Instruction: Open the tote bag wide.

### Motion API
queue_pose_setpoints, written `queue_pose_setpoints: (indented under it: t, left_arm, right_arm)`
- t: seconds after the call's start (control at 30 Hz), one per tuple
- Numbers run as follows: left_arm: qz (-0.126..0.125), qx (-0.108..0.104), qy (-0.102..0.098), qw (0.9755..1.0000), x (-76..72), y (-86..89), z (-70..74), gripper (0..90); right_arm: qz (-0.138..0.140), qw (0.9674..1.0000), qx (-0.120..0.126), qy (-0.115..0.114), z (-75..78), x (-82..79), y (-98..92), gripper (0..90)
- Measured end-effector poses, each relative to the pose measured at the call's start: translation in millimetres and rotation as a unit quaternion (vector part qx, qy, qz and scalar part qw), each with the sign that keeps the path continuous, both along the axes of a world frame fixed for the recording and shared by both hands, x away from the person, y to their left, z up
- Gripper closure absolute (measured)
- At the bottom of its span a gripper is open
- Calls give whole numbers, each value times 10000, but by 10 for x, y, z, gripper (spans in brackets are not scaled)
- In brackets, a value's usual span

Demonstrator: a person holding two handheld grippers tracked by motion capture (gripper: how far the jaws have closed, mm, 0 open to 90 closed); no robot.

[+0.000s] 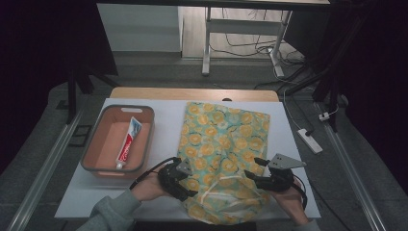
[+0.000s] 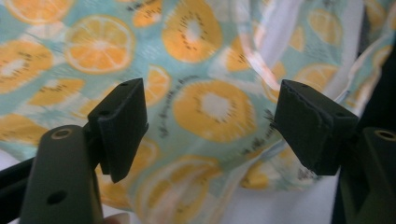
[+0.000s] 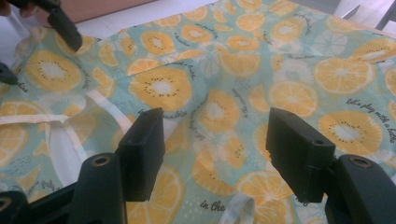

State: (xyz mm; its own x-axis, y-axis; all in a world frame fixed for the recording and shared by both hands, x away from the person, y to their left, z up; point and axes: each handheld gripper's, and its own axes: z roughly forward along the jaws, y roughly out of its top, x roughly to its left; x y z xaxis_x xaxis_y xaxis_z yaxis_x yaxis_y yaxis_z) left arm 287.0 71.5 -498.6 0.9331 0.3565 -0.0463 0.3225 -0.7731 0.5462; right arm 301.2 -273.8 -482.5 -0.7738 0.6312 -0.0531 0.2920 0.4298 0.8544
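The fruit-print drawstring bag [image 1: 223, 144] lies flat on the white surface [image 1: 166, 120], right of centre, with its mouth end and pale drawstring [image 1: 226, 185] toward the person. The fabric is light blue with orange citrus slices and is wrinkled near the mouth.

Left gripper [image 1: 185, 185]: positioned at the bag's near left edge, held in the person's left hand [image 1: 149, 187]. In the left gripper view its jaws stand apart with bag fabric lying beyond and between them; the pads do not press on the cloth.

Right gripper [image 1: 255, 171]: positioned at the bag's near right edge, grey three-cornered plate on top. In the right gripper view its jaws stand apart above the printed fabric, with no cloth pinched between the pads. The left gripper's jaws are visible at the upper left of that view, over the bag's far edge.

An orange bin with a grey rim [image 1: 118, 139] stands on the surface to the left of the bag, well apart from it. A toothpaste tube [image 1: 127, 143] lies inside the bin.
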Motion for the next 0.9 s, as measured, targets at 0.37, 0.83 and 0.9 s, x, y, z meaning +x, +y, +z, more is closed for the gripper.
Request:
queue_pose_setpoints:
  t: [0.37,0.83,0.9]
  left_arm:
    - [-152,379,-36,9992,-24,-50,-140,725]
    - [77,-271,-239,9993,2,100,75,893]
    - [95,-347,-272,9990,-2,112,105,893]
  right_arm:
    - [-3,10000,35,-15,8,7,-8,373]
    - [3,10000,-13,-66,20,2,-7,373]
    - [2,10000,-1,-68,18,3,-7,373]
